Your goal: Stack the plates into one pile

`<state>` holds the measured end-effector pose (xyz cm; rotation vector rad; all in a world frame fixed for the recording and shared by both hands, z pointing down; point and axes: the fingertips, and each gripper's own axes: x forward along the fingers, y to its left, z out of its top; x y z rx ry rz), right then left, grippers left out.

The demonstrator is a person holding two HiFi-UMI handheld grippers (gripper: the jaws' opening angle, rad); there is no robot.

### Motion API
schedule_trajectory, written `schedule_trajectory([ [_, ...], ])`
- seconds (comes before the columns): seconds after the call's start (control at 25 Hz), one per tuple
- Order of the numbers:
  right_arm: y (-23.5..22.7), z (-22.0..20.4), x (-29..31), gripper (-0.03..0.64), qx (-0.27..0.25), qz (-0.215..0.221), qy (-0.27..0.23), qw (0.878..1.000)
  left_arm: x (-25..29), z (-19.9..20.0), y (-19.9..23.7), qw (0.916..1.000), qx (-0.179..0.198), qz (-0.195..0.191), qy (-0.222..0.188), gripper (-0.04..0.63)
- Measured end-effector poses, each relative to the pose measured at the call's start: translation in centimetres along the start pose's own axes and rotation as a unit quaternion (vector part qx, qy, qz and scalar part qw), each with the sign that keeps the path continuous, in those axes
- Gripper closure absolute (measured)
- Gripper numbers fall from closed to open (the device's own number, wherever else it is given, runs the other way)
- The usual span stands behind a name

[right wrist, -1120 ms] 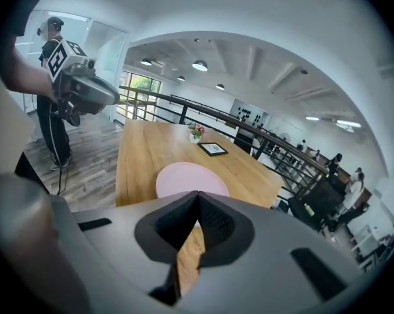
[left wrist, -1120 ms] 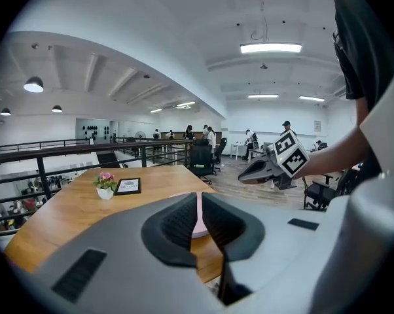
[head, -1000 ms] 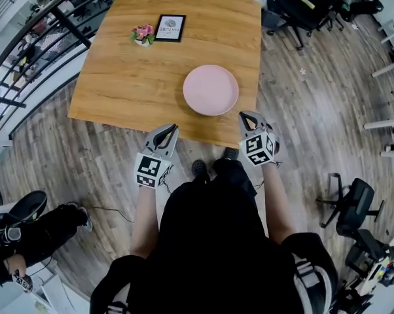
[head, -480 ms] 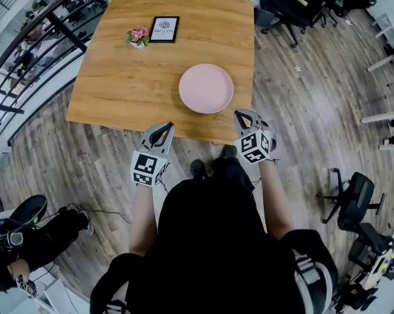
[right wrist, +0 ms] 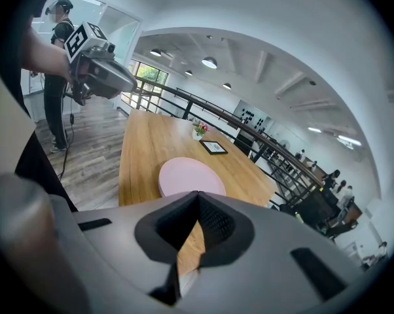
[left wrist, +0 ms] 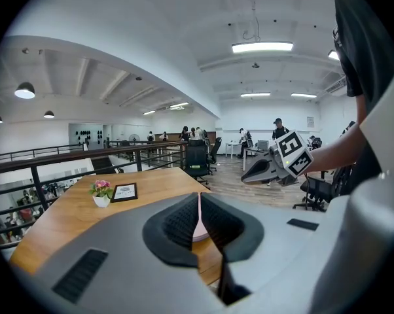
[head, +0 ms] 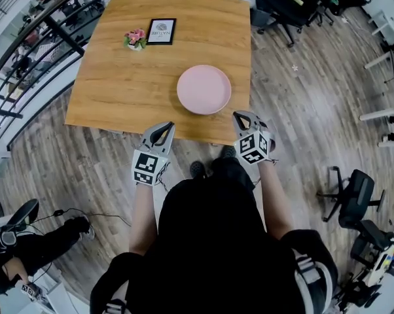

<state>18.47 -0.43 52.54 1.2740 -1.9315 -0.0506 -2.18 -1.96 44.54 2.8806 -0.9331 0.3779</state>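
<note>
A pink plate pile [head: 204, 89] lies on the wooden table [head: 138, 77] near its front right corner; it also shows as the pink plate [right wrist: 187, 175] in the right gripper view and as a sliver [left wrist: 199, 231] behind the jaws in the left gripper view. My left gripper [head: 162, 130] hovers just off the table's front edge, shut with nothing held. My right gripper [head: 240, 118] hangs off the front right corner, also shut and empty. Both sit short of the plates. The left gripper view shows the right gripper [left wrist: 249, 176] in the air.
A small pot of pink flowers [head: 135, 38] and a framed card [head: 161, 31] stand at the table's far side. A black railing [head: 27, 57] runs along the left. Office chairs [head: 295, 5] stand beyond the table, another chair [head: 351, 205] at right. A seated person's legs [head: 33, 241] are at lower left.
Both grippers stay where they were, shut. The head view has drifted slightly, so the table and plates sit a little further left in the frame.
</note>
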Motion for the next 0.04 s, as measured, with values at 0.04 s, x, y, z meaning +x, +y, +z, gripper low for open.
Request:
schedule_trajectory([
  [0.04, -0.02, -0.1, -0.01, 0.607, 0.0, 0.0, 0.0, 1.0, 0.09, -0.01, -0.11, 1.0, 0.0, -0.001, 0.001, 0.565],
])
